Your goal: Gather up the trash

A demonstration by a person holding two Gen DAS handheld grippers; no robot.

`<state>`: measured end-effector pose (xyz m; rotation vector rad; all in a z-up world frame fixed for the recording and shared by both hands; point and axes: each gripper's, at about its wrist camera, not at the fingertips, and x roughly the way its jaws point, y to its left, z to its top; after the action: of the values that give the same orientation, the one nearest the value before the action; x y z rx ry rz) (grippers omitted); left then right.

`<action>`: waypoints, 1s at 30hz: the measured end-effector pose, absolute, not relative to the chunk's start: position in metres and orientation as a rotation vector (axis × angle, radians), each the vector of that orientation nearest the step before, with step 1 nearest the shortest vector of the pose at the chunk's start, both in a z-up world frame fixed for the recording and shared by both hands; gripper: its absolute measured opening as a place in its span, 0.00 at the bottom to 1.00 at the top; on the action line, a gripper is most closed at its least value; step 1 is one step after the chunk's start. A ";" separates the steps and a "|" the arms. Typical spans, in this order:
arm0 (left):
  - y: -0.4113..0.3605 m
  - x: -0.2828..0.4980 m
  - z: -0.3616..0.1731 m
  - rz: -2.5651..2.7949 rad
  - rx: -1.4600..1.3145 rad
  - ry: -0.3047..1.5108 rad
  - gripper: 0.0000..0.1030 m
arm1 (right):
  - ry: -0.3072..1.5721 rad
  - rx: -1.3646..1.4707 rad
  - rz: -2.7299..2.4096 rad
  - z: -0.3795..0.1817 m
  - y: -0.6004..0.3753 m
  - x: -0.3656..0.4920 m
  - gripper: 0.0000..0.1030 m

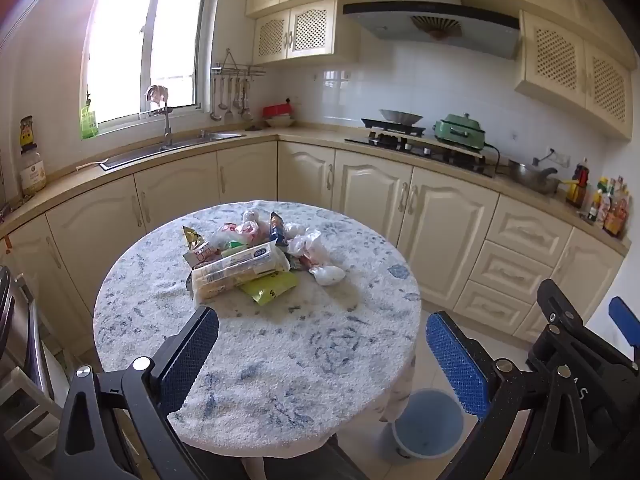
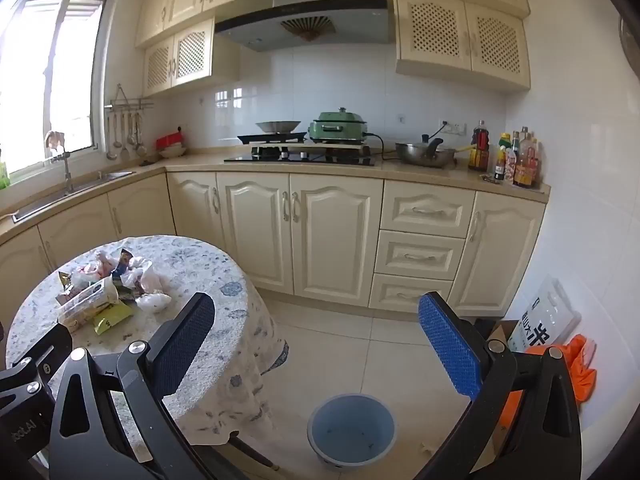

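Note:
A pile of trash [image 1: 250, 258] lies on the round table [image 1: 280, 360] with its blue-white cloth: a long yellow-white wrapper [image 1: 236, 272], a green packet [image 1: 270, 289], crumpled white plastic [image 1: 327, 275] and foil wrappers. My left gripper [image 1: 320, 344] is open and empty over the table's near half, short of the pile. My right gripper [image 2: 316, 328] is open and empty, to the right of the table above the floor. The pile also shows in the right wrist view [image 2: 108, 290]. A grey-blue bin [image 2: 352, 428] stands on the floor by the table and looks empty; it shows in the left wrist view too [image 1: 430, 420].
Cream kitchen cabinets [image 2: 332, 236] run behind the table, with sink [image 1: 168, 148], stove [image 2: 300, 156] and bottles [image 2: 516, 156]. An orange bag [image 2: 576, 372] and a rice sack [image 2: 544, 320] sit at the right wall. A metal rack [image 1: 16, 320] stands left of the table.

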<state>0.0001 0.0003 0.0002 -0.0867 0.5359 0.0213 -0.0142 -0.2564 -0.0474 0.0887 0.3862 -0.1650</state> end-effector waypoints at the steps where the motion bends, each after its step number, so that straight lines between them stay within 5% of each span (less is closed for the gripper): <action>1: -0.001 0.001 0.000 0.030 -0.078 0.547 0.99 | 0.385 0.087 -0.164 -0.047 -0.257 -0.015 1.00; 30: -0.002 -0.011 0.006 0.025 -0.051 0.502 0.99 | 0.353 0.087 -0.102 -0.042 -0.255 -0.021 1.00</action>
<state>-0.0113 -0.0019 0.0059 -0.0507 0.5023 0.0246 -0.0215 -0.2546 -0.0424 0.0871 0.3533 -0.1018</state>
